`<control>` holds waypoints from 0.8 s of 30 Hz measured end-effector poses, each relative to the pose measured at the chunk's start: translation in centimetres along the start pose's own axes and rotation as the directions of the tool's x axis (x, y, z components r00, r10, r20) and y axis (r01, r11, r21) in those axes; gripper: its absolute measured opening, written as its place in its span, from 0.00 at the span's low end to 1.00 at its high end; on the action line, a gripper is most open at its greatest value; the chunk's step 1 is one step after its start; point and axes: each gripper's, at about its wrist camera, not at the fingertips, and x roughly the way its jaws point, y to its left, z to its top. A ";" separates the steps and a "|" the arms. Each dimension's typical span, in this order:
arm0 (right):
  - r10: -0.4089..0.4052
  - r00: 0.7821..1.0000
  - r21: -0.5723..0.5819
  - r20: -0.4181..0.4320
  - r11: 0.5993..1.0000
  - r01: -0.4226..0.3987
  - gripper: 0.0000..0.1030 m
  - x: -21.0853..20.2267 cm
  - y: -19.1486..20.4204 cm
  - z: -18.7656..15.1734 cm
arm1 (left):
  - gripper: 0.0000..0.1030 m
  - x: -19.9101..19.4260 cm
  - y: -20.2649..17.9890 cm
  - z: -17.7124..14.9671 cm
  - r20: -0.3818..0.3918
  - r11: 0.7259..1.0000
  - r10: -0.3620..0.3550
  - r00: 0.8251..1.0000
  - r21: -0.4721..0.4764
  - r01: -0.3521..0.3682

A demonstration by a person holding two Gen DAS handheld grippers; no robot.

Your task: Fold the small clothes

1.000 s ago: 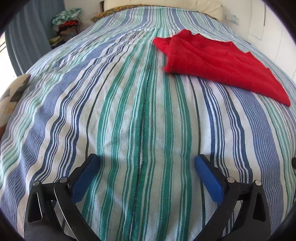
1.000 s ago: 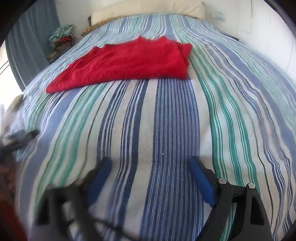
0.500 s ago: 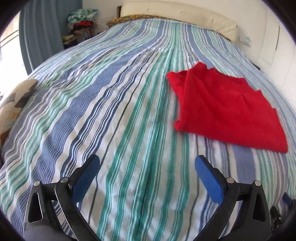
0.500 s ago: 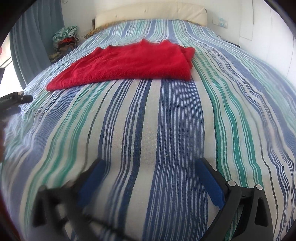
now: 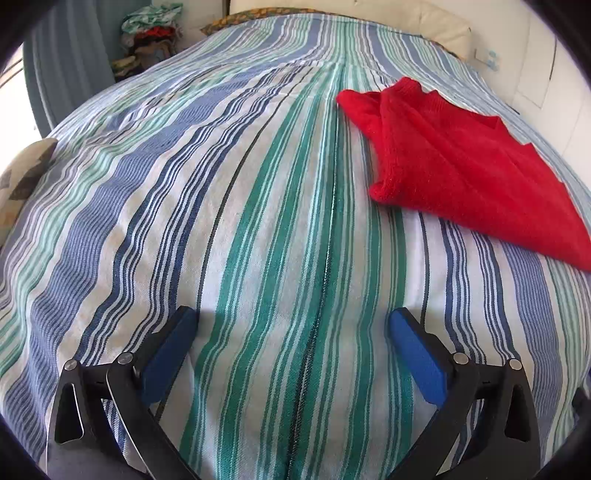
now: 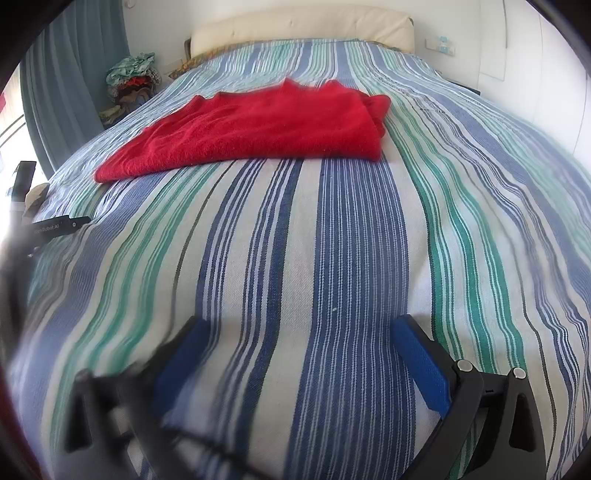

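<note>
Red sweater [image 6: 258,129] looks folded on the bed [image 6: 332,258] imo. Both ur grippers, left [image 5: 291,332] & right [image 6: 295,339], sit short of it, jaws apart, empty. Next: fold once more or leave it.

Fuzzy red knit garment [image 5: 461,173], woven bedspread [image 5: 258,221]

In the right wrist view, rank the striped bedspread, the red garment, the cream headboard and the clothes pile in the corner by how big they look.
1. Striped bedspread, fills most of the view.
2. Red garment.
3. Cream headboard, though it sits farthest away, so its true size is unsure.
4. Clothes pile, smallest, also far off.
</note>
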 end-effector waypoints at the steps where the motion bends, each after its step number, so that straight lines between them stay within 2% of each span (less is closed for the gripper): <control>1: 0.000 1.000 -0.001 0.000 1.000 0.000 0.97 0.0 0.0 0.0 | 1.00 0.0 0.0 0.0 0.000 1.000 0.000 1.000 0.000 0.000; 24: -0.002 1.000 -0.006 0.003 1.000 0.002 0.97 -0.1 0.0 0.0 | 1.00 -0.1 0.1 -0.1 0.000 1.000 0.001 1.000 0.000 -0.001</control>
